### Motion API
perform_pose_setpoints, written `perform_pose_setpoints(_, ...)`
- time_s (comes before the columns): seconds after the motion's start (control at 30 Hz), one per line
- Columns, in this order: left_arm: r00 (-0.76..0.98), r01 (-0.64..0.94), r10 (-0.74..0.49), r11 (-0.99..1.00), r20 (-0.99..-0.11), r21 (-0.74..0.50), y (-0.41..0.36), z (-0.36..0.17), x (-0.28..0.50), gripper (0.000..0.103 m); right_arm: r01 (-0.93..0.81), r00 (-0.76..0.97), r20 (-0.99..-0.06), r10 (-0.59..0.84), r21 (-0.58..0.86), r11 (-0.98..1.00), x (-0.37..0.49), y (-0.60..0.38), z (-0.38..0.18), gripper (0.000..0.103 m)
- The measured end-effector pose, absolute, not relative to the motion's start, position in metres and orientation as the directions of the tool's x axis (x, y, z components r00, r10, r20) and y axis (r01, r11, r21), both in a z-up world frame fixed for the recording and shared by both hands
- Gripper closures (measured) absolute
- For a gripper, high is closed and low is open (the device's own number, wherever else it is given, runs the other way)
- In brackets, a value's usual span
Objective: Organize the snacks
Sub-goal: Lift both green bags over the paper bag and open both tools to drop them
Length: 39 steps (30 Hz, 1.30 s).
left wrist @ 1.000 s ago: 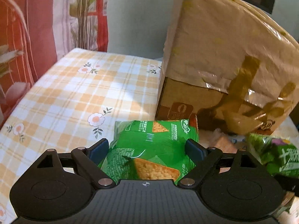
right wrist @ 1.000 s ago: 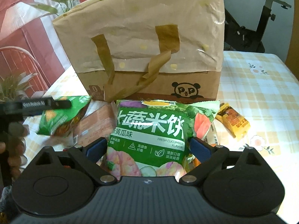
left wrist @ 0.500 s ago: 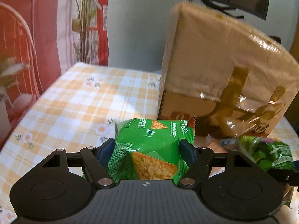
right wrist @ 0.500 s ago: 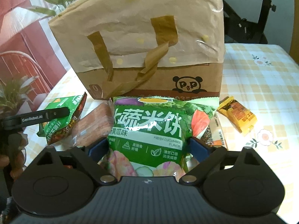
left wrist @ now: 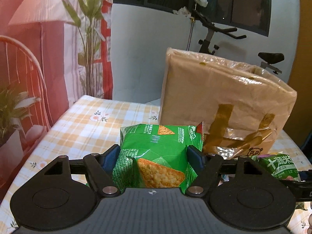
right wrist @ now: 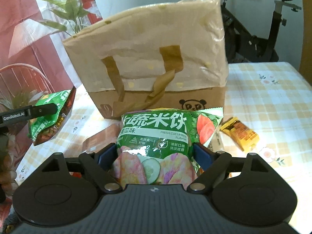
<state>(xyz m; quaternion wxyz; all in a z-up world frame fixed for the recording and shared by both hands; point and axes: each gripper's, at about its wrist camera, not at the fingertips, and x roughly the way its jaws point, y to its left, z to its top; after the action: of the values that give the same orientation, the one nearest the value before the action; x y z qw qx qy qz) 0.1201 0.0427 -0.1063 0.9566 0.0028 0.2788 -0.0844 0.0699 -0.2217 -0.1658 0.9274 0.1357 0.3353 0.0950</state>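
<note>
My left gripper (left wrist: 153, 157) is shut on a green cracker snack bag (left wrist: 158, 156) and holds it above the table; the bag also shows in the right wrist view (right wrist: 49, 120). My right gripper (right wrist: 155, 156) is shut on a green cucumber rice-cracker bag (right wrist: 156, 136), lifted off the table; that bag shows at the right edge of the left wrist view (left wrist: 280, 165). A tall tan tote bag with brown handles and a panda logo (right wrist: 156, 62) stands behind both; it also shows in the left wrist view (left wrist: 220, 97).
A yellow snack packet (right wrist: 240, 133) lies on the checked tablecloth (right wrist: 263, 97) to the right. A brown-wrapped packet (right wrist: 101, 138) lies under the held bags. An exercise bike (right wrist: 263, 29) and a plant (left wrist: 89, 39) stand beyond the table.
Both grippers have risen with their bags, which have left the table. The tote bag now sits lower in both views.
</note>
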Motion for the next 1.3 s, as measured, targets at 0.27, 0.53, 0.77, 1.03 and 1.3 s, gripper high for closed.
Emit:
perform_pose_setpoints(0.27,0.855,0.179,-0.177,0.983,-0.487,-0.044,0.039,-0.092,0.109,0.026,-0.074,0.81,-0.537,0.236,0.305,0.949,0.054,-0.234,-0.156,0.017)
perform_pose_setpoints(0.53,0.873,0.199,-0.191,0.98,-0.449,-0.028,0.029,-0.079,0.101,0.026,-0.072,0.867,-0.455,0.202,0.288,0.955,0.041,-0.246,-0.135,0.017)
perform_pose_setpoints(0.77,0.894,0.228,-0.217,0.973,-0.392,-0.017,0.023,-0.058,0.095,0.026,-0.084,0.906,-0.382,0.183,0.262,0.961,0.034,-0.252,-0.113,0.017)
perform_pose_setpoints(1.03,0.923,0.266,-0.258,0.964,-0.284,-0.012,0.015,-0.02,0.099,0.026,-0.123,0.95,-0.253,0.183,0.236,0.964,0.035,-0.258,-0.069,0.017)
perform_pose_setpoints(1.3,0.92,0.317,-0.313,0.948,-0.234,-0.023,-0.01,0.007,0.14,0.026,-0.172,0.964,-0.169,0.206,0.196,0.965,0.065,-0.26,-0.028,0.017)
